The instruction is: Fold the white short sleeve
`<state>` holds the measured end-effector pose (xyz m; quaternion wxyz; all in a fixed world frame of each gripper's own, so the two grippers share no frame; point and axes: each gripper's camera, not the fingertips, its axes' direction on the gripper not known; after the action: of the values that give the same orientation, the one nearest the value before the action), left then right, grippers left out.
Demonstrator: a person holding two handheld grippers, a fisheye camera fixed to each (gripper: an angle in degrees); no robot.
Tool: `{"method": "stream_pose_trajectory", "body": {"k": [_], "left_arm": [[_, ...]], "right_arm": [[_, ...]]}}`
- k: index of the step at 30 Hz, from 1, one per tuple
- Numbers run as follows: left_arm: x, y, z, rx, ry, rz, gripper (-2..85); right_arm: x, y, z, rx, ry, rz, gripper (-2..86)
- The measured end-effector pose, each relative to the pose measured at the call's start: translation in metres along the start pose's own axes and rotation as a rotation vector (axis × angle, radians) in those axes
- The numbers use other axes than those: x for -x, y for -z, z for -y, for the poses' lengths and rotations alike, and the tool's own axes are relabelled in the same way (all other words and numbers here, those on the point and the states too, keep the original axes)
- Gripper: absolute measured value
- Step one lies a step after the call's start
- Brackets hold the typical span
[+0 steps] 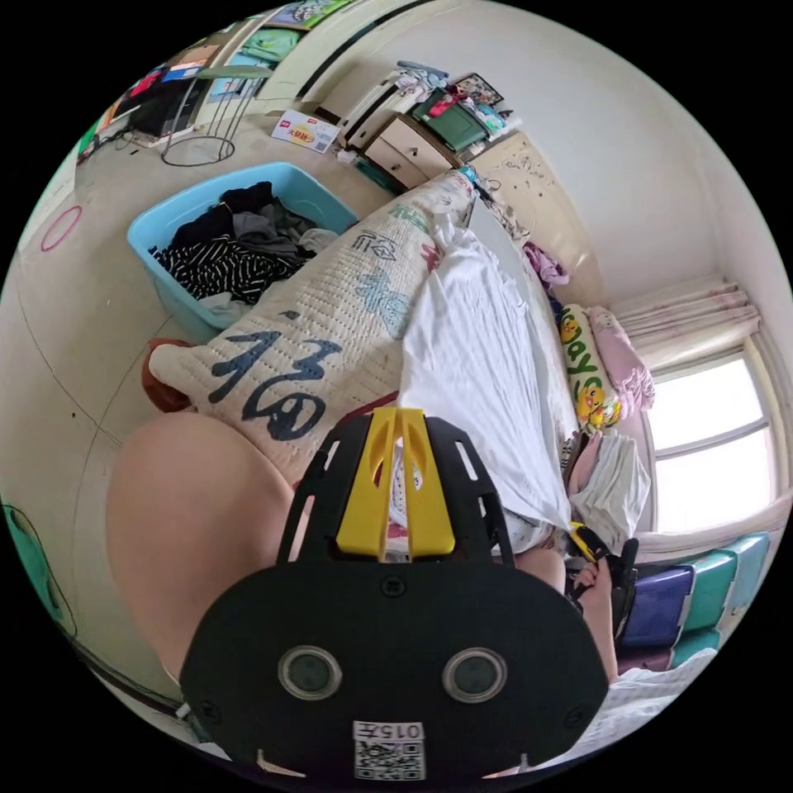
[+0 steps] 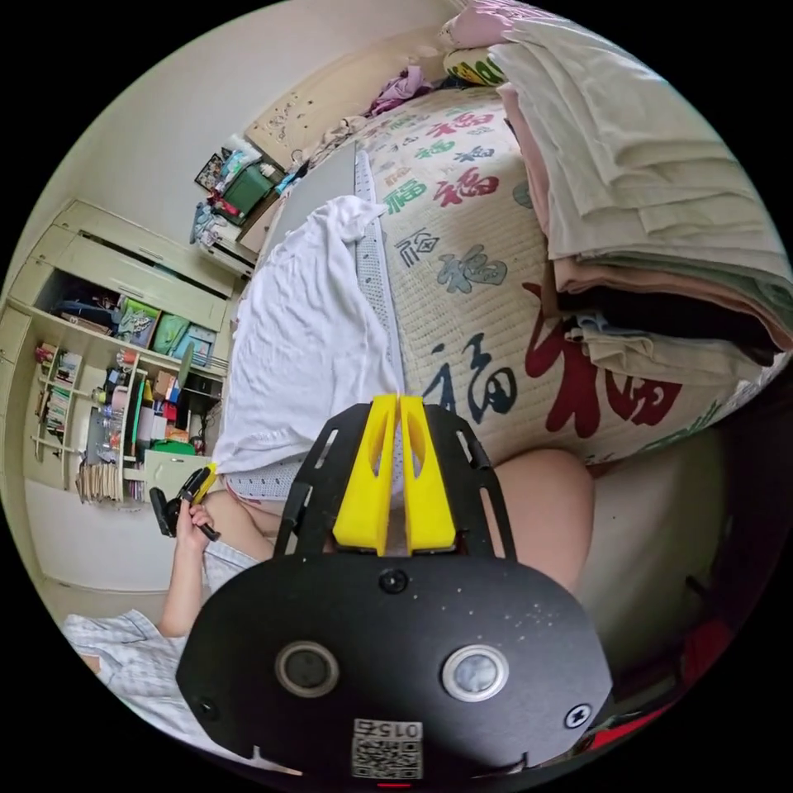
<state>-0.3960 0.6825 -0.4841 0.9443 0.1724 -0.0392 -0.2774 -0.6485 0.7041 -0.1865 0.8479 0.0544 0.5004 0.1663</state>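
Both tongs, left (image 1: pixel 398 421) and right (image 2: pixel 399 407), are pinched nearly shut on the near hem of the white shirt (image 1: pixel 471 347) spread on the bed (image 2: pixel 487 273), so I'd keep the hem taut and level while folding.

The shirt (image 1: pixel 475 355) lies spread flat on the bed (image 1: pixel 330 347). In the left gripper view, a bin (image 1: pixel 165 248) full of clothes stands on the floor (image 1: pixel 74 330) beside the bed, and a pile of folded clothes (image 1: pixel 615 487) sits on the bed on the shirt's other side. In the right gripper view, the folded pile (image 2: pixel 652 239) lies to the right of the shirt (image 2: pixel 306 347), and shelves (image 2: pixel 124 380) stand beyond the bed on the left.
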Motion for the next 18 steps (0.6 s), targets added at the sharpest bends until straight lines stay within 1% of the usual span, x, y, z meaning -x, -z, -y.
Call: {"method": "stream_pose_trajectory", "body": {"k": [4,6,8,10,12,15,18], "left_arm": [[0.007,0.001,-0.009,0.015,0.072,0.005,-0.7],[0.018,0.004,-0.014,-0.025,0.159,-0.04,-0.8],[0.032,0.006,-0.017,-0.066,0.268,-0.155,-0.8],[0.028,0.003,-0.015,-0.039,0.259,-0.14,-0.8],[0.02,0.001,-0.015,-0.012,0.228,-0.101,-0.7],[0.014,0.002,-0.019,-0.002,0.228,-0.131,-0.6],[0.006,0.005,-0.022,0.027,0.222,-0.149,-0.4]], "right_arm": [[0.0,-0.036,-0.001,0.079,0.031,-0.095,-0.4],[-0.004,-0.049,0.0,0.102,0.02,-0.098,-0.3],[-0.009,-0.056,0.001,0.11,0.005,-0.075,-0.3],[-0.021,-0.064,0.002,0.116,-0.021,-0.05,-0.4],[-0.025,-0.072,0.003,0.132,-0.025,-0.065,-0.4],[-0.022,-0.083,0.004,0.174,0.005,-0.137,-0.5],[-0.025,-0.094,0.001,0.216,0.057,-0.143,-0.4]]}}
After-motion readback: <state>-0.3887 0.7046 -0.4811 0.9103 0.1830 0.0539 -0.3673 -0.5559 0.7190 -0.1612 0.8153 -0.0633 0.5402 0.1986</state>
